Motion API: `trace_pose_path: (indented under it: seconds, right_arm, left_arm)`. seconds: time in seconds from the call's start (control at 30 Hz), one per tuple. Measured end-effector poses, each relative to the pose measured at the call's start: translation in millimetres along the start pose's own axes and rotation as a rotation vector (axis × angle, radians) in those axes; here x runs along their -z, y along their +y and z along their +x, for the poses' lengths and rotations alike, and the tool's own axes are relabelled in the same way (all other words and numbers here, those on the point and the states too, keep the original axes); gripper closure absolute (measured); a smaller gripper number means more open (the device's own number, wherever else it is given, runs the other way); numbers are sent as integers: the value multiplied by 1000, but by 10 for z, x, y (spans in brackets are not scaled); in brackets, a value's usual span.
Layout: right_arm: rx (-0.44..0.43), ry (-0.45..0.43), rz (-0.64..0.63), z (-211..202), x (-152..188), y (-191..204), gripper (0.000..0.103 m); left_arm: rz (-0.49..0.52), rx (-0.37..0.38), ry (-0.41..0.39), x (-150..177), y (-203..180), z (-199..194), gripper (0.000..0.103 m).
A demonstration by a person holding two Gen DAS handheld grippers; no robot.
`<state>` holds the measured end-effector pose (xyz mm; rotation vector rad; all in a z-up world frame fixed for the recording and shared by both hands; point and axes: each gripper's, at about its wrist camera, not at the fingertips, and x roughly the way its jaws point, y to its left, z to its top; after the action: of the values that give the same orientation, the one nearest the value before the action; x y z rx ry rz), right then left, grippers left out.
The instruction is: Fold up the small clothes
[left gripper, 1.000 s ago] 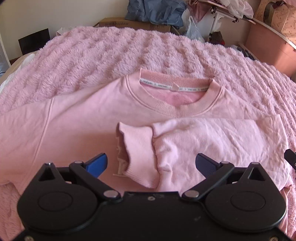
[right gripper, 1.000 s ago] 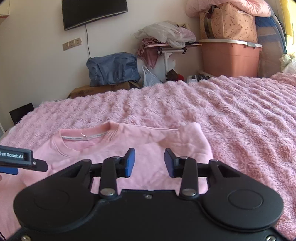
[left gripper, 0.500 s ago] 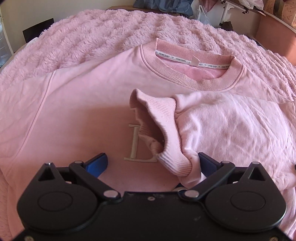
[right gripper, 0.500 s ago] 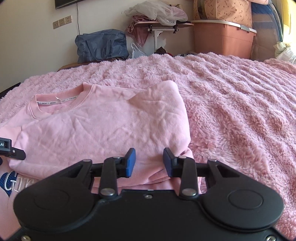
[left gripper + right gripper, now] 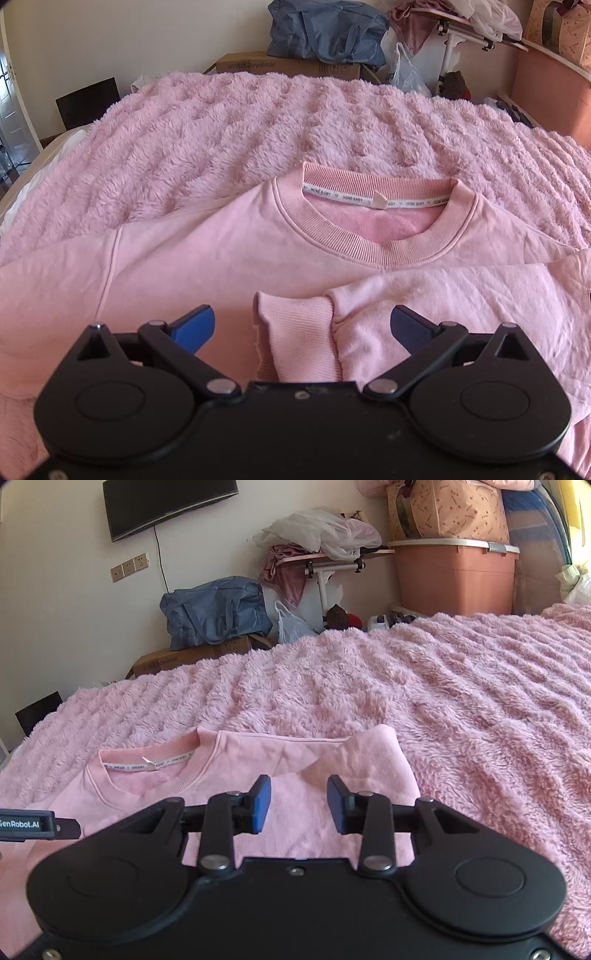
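Note:
A small pink sweatshirt lies flat on the pink fluffy blanket, collar away from me. Its right sleeve is folded across the chest, with the ribbed cuff lying between my left fingers. My left gripper is wide open above the cuff and holds nothing. In the right wrist view the sweatshirt shows its folded right shoulder. My right gripper is partly open and empty above that folded edge. The other gripper's tip shows at the left.
The blanket covers the whole bed. Behind the bed stand a cardboard box, a blue bag, a plastic bag, a small table and a pink storage bin. A TV hangs on the wall.
Both grippers dipped close to the sweatshirt half a second ago and have risen back. The cuff now lies flatter between my left fingers. Both stay empty.

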<state>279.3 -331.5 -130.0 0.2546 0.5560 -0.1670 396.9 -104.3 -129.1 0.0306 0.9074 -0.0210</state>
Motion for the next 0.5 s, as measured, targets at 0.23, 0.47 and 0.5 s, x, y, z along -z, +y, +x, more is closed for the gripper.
trace_pose_path:
  seconds: [0.23,0.47,0.5]
  right_arm:
    - [46,63,-21,246,144,-23,67]
    - [72,112,-39,371,301,-81,68]
    - [75,112,-47,372,300,-71,68]
  left_arm:
    - [9,-25,69,184,1,316,0]
    - [-3,-13,61,317,19,472,0]
    - [2,-14,57,322,15,469,0]
